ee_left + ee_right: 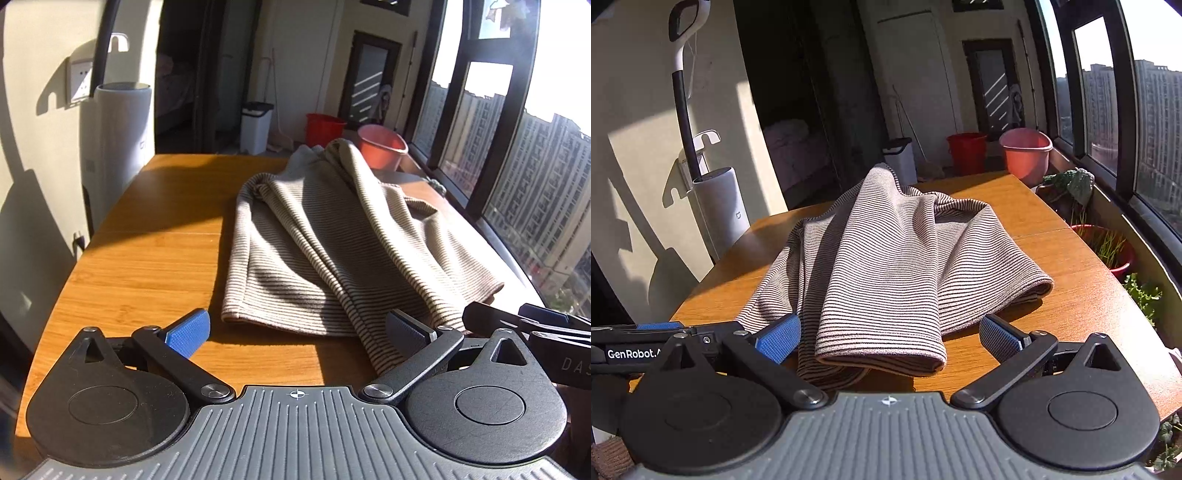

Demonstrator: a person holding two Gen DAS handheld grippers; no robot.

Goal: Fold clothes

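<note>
Centrally, a striped garment (882, 258) is lying rumpled on the wooden table (147, 251), its near hem dropping out of sight behind both tools. Left gripper (298, 334) and right gripper (888, 338) are hovering with jaws spread, gripping nothing.

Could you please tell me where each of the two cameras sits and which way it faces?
Left wrist: on the left hand-held gripper, open, facing the striped garment on the wooden table; the right hand-held gripper enters at right.
Right wrist: on the right hand-held gripper, open, facing the garment's near edge.
Shared: garment, table, pink basin, red bucket.
</note>
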